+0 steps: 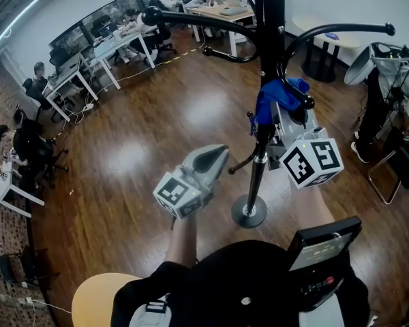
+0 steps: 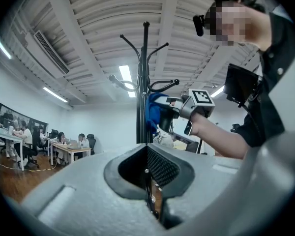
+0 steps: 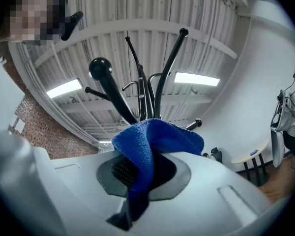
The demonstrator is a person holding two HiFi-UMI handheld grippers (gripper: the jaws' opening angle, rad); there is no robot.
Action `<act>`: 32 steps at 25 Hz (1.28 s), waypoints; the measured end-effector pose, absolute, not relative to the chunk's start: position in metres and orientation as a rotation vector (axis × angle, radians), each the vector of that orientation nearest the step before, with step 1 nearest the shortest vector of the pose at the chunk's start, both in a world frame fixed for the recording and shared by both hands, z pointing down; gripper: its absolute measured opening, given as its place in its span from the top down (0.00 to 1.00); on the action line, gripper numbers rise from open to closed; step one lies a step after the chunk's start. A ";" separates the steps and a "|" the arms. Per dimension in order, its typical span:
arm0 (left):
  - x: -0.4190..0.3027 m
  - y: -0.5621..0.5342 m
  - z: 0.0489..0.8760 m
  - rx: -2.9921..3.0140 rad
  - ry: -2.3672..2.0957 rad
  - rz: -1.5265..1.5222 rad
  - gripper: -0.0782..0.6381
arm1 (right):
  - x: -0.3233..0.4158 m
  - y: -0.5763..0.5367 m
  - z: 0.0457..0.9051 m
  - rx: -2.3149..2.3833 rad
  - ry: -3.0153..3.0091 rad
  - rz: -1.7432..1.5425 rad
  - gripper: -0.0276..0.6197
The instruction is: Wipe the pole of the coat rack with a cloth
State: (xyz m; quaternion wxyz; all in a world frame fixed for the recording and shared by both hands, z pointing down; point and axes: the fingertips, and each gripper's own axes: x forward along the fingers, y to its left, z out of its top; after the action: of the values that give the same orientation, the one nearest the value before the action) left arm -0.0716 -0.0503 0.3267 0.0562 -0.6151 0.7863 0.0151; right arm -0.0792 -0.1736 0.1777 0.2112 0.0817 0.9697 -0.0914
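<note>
Clamping blue cloth (image 1: pixel 273 99) by pole (image 1: pixel 258 172) – R gripper (image 1: pixel 278 118); L gripper (image 1: pixel 215 157) – jaws together.

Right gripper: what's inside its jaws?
A blue cloth is clamped in the right gripper and bunches up above the jaws. The cloth hides the jaw tips and the part of the pole right behind it.
</note>
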 end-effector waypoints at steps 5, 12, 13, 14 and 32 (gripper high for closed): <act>-0.070 -0.047 0.323 -1.856 2.381 0.041 0.90 | -0.076 -0.172 0.158 0.248 2.666 -0.237 0.91; -0.072 -0.049 0.321 -1.860 2.379 0.038 0.90 | -0.080 -0.173 0.220 0.249 2.751 -0.287 0.91; -0.071 -0.050 0.322 -1.865 2.379 0.040 0.90 | -0.081 -0.172 0.237 0.245 2.779 -0.299 0.91; -0.069 -0.051 0.322 -1.871 2.382 0.042 0.90 | -0.081 -0.172 0.255 0.236 2.809 -0.305 0.91; -0.066 -0.060 0.322 -1.895 2.363 0.061 0.90 | -0.091 -0.171 0.484 0.135 3.266 -0.369 0.91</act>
State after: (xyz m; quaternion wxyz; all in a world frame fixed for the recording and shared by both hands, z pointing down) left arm -0.0663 -0.0599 0.3217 0.0562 -0.6245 0.7787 0.0201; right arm -0.0909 -0.1714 0.4842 -0.0739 0.0409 0.9901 -0.1119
